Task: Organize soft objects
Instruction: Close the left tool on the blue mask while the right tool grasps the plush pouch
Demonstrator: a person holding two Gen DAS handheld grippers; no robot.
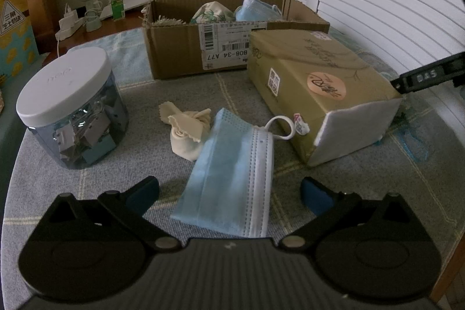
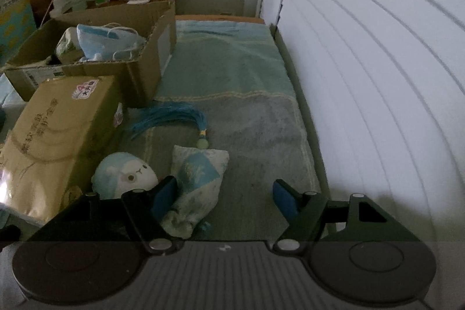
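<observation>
A blue face mask lies flat on the cloth between the spread, empty jaws of the left gripper. A cream cloth touches it at eleven o'clock. The cardboard box sits at twelve. The right gripper gapes, its left finger against a sachet.

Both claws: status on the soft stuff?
Left claw open over face mask. Right claw open at pouch. Tissue pack sits before box.
</observation>
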